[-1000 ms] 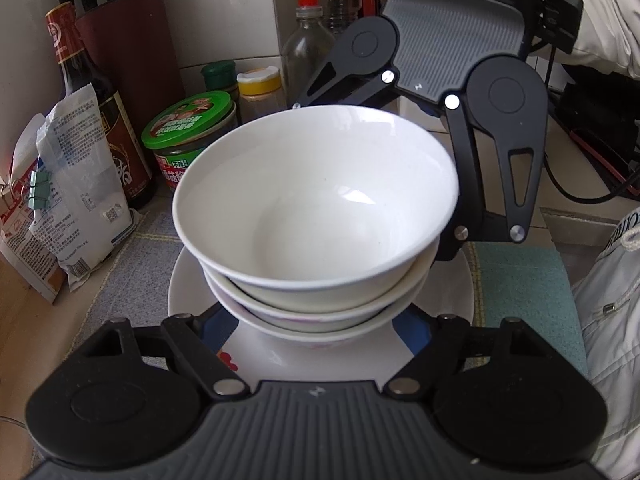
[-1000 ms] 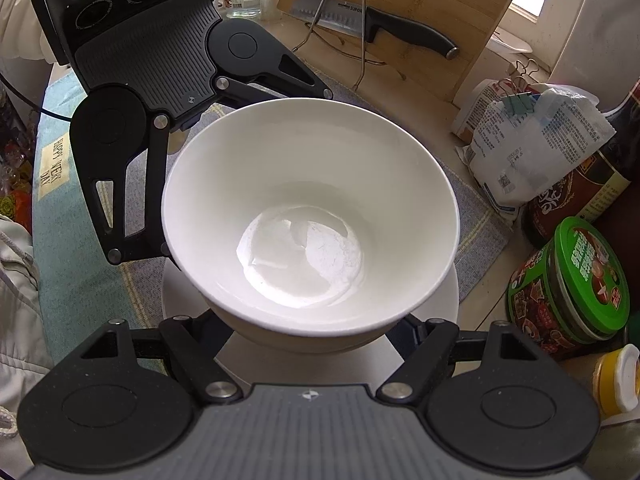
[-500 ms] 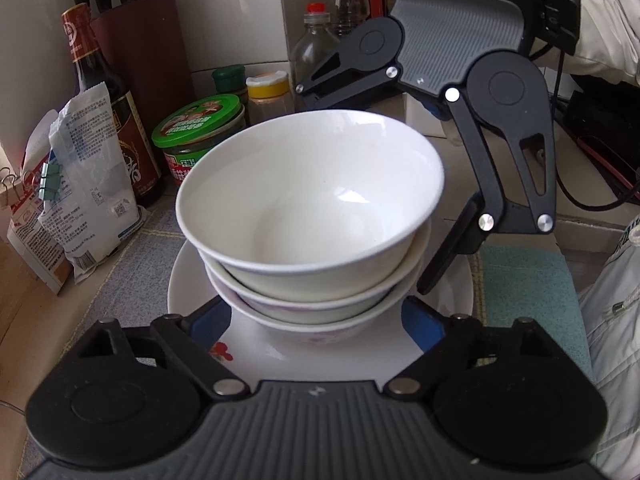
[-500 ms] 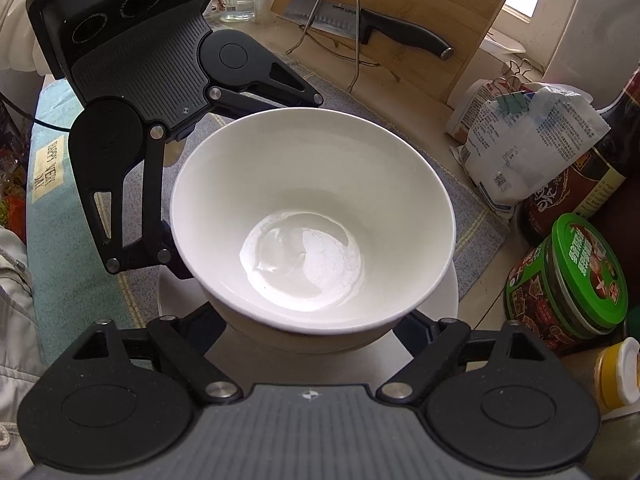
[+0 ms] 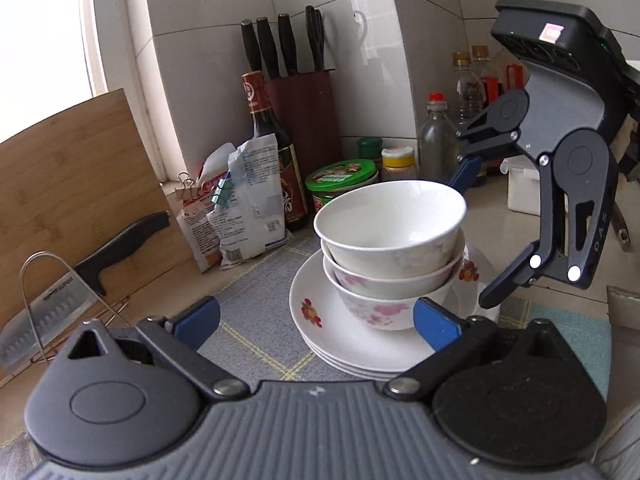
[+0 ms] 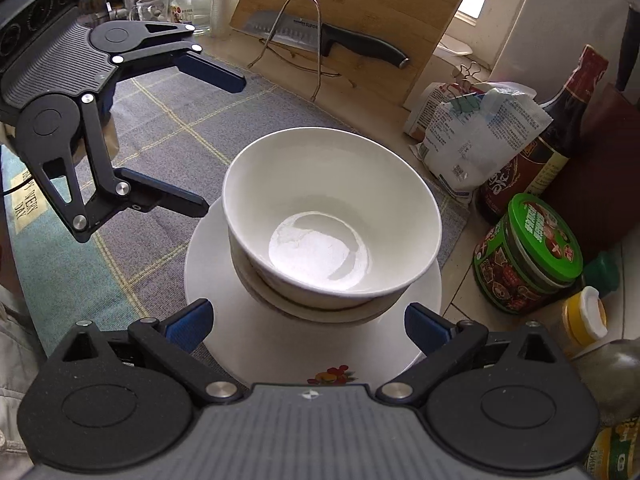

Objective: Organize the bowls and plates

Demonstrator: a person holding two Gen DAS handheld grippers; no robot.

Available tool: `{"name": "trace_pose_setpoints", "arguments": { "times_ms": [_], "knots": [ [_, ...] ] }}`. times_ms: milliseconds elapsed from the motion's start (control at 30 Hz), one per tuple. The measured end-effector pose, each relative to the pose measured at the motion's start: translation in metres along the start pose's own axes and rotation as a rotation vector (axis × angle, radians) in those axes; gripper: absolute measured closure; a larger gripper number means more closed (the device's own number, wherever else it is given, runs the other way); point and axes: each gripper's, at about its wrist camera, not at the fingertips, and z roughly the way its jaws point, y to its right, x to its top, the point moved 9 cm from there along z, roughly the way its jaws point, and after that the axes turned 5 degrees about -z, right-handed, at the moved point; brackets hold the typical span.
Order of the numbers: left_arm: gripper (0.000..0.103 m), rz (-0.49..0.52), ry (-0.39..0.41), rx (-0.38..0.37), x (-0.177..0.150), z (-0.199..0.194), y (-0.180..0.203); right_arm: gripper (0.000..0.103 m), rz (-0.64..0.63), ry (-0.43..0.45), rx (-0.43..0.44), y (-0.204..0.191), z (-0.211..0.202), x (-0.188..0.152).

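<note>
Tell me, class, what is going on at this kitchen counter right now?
A person with a gripper in each hand is organizing dishes. Three bowls sit nested on a stack of plates on a grey mat. Both the left gripper and the right gripper stand wide open, their jaws having just been opening, and neither touches anything. The bowl stack sits free between them, so the stacking looks done. Jars, bottles and a knife on a rack stand around, untouched.

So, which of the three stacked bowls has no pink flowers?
The top bowl: its wall looks nearly plain white, while the two bowls under it show pink flowers.
</note>
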Motion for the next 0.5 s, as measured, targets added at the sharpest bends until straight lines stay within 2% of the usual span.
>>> {"name": "trace_pose_setpoints", "arguments": {
  "times_ms": [67, 133, 200, 267, 400, 500],
  "knots": [
    [0.001, -0.037, -0.029, 0.05, -0.003, -0.008, -0.003, 0.0, 0.054, -0.006, -0.053, -0.007, -0.006, 0.002],
    [0.001, -0.115, -0.057, 0.084, -0.006, -0.017, -0.009, 0.0, 0.151, -0.027, -0.114, -0.013, -0.01, 0.005],
    [0.001, -0.219, -0.07, 0.09, -0.009, -0.03, -0.016, 0.0, 0.27, -0.062, -0.187, -0.019, -0.013, 0.007],
    [0.001, -0.279, -0.101, 0.092, -0.011, -0.039, -0.02, 0.0, 0.384, -0.078, -0.252, -0.027, -0.019, 0.006],
    [0.001, -0.315, -0.167, 0.133, -0.013, -0.055, -0.024, 0.0, 0.614, -0.072, -0.339, -0.043, -0.035, 0.001],
    [0.001, -0.32, -0.193, 0.133, -0.012, -0.064, -0.024, 0.0, 0.753, -0.051, -0.389, -0.054, -0.049, -0.001]
  ]
}}
